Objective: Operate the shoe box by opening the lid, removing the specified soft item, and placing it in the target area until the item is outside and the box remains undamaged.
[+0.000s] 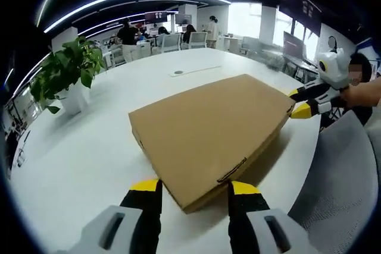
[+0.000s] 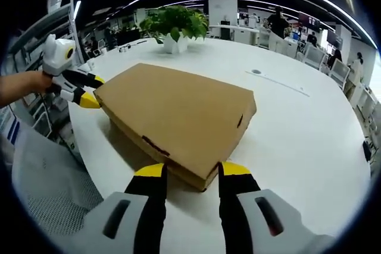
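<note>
Behind the shoe box (image 1: 211, 129), a potted plant (image 1: 68, 75), well apart.

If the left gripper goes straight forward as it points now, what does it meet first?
Most likely the near corner of the cardboard shoe box, which sits between the open jaws of the left gripper; the exact gap is unclear.

The shoe box (image 1: 211, 132) is seen lying closed on the counter (image 1: 89, 159), with one corner set between the jaws of the left tool (image 1: 194, 190) and the opposite corner between those of the right tool (image 2: 190, 173). A potted plant (image 1: 68, 75) is placed beyond the box, left of the left tool.
</note>
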Demonstrator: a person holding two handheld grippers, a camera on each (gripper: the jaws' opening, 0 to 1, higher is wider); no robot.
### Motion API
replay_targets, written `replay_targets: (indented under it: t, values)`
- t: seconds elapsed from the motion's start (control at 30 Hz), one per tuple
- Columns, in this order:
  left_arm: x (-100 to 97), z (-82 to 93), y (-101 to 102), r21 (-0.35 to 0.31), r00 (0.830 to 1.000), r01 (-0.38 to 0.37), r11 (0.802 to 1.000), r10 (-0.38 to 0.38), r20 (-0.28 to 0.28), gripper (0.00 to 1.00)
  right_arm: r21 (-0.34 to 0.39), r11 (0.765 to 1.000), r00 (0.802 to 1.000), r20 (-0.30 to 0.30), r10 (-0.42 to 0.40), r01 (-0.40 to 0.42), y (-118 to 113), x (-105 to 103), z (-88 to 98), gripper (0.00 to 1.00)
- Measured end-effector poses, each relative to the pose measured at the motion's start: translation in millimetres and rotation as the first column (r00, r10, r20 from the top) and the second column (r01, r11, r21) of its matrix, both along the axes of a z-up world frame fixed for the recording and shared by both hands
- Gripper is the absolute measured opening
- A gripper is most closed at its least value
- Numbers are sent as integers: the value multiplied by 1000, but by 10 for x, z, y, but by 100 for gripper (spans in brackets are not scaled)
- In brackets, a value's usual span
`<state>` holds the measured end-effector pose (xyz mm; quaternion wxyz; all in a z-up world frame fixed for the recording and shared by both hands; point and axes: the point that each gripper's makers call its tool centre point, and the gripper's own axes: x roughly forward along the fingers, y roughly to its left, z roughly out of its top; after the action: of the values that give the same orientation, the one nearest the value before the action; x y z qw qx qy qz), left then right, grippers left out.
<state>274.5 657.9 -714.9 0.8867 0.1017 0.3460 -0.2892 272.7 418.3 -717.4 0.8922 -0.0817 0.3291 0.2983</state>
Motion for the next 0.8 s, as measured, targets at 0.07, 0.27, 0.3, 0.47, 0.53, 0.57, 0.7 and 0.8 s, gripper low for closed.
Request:
replay_targets:
  t: [0.07,0.27,0.3,0.47,0.53,0.57,0.7,0.8]
  values:
    - [-46,2,5,0,1000,-3,1000,3,-1,43,1,1000,1000,-1,2,-2,10,-33,1,31]
    - [-146,3,25,1,1000,-9,1000,9,-3,43,-1,1000,1000,-3,7,-7,28,-115,0,31]
    - [-151,2,26,2,1000,-9,1000,9,-3,43,-1,1000,1000,-2,7,-7,29,-122,-1,31]
    - [-217,1,34,6,1000,-18,1000,19,-6,44,-4,1000,1000,-1,15,-15,35,-149,0,31]
    - [-234,3,35,2,1000,-25,1000,25,-4,44,-3,1000,1000,0,17,-17,34,-157,-2,31]
    - [-240,3,35,1,1000,-28,1000,28,-5,44,-2,1000,1000,1,18,-18,34,-163,-2,31]
    - [-259,2,33,-3,998,-54,999,54,-9,44,12,1000,1000,18,4,-5,39,-175,0,32]
    - [-254,-3,35,-3,998,-68,998,68,3,45,19,1000,1000,22,6,-6,39,-167,4,33]
